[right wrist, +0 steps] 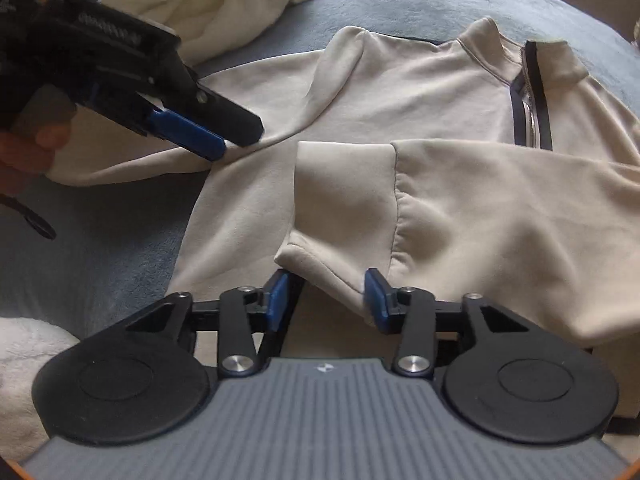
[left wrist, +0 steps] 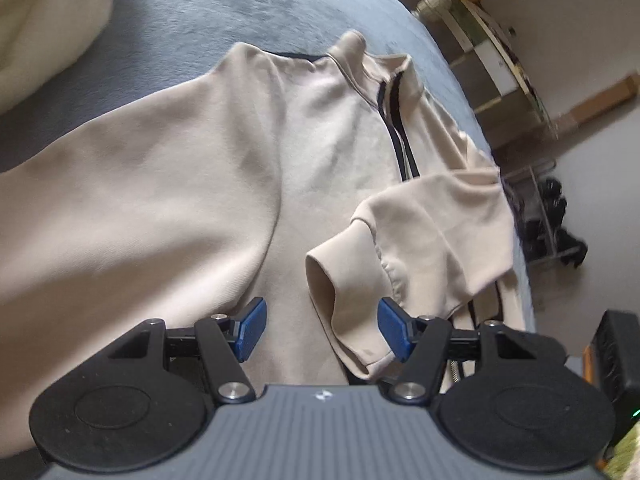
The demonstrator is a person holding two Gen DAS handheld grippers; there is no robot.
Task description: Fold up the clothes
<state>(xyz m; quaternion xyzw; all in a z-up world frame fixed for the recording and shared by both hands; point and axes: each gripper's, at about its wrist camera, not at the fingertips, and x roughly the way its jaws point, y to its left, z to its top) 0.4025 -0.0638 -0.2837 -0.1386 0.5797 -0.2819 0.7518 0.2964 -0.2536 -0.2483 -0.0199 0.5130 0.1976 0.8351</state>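
A beige zip jacket (left wrist: 192, 184) (right wrist: 404, 92) with a black-edged zipper (right wrist: 532, 96) lies flat on a grey-blue bed cover (left wrist: 224, 4) (right wrist: 100, 248). One sleeve is folded across the chest, and its cuff (left wrist: 344, 280) (right wrist: 340, 200) points toward both cameras. My right gripper (right wrist: 327, 300) is open, with the cuff's lower hem lying loose between its blue pads. My left gripper (left wrist: 322, 328) (right wrist: 234, 140) is also open. It hovers over the jacket's body near the other sleeve's armpit, with nothing pressed between its pads.
A white blanket (left wrist: 40, 20) (right wrist: 200, 0) is heaped at the far side of the bed. Something white and fluffy (right wrist: 24, 356) lies at the near left. Past the bed's right edge stand a shelf (left wrist: 500, 64) and a wire rack with dark shoes (left wrist: 552, 216). A hand (right wrist: 24, 160) holds the left gripper.
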